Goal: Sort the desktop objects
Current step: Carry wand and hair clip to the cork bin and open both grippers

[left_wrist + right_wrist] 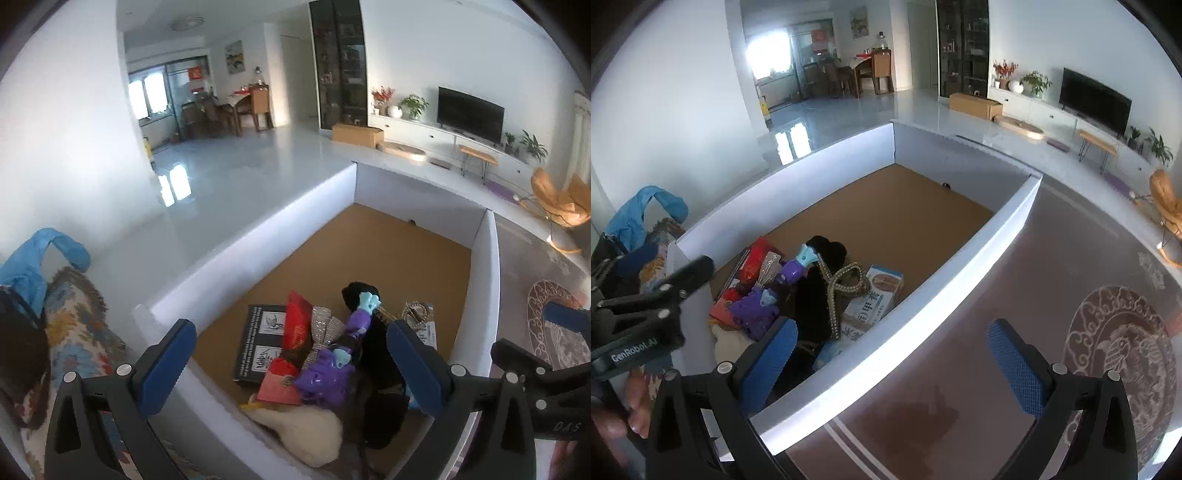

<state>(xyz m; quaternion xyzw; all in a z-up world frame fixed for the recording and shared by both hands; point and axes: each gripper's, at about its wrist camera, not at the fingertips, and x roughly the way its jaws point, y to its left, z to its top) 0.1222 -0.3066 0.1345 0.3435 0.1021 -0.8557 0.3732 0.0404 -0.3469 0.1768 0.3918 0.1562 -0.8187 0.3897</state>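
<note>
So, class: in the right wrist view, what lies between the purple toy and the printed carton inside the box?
Between the purple toy and the carton lie a black plush item and a beaded strap draped over it.

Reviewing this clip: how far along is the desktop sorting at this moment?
Looks nearly done: the purple toy, red packet, beaded strap and printed carton already lie piled at the near end of the white box. Nothing is in hand; the left gripper and right gripper are both open and empty. No loose item shows on the visible patterned tabletop; anything outside these views cannot be judged.
</note>
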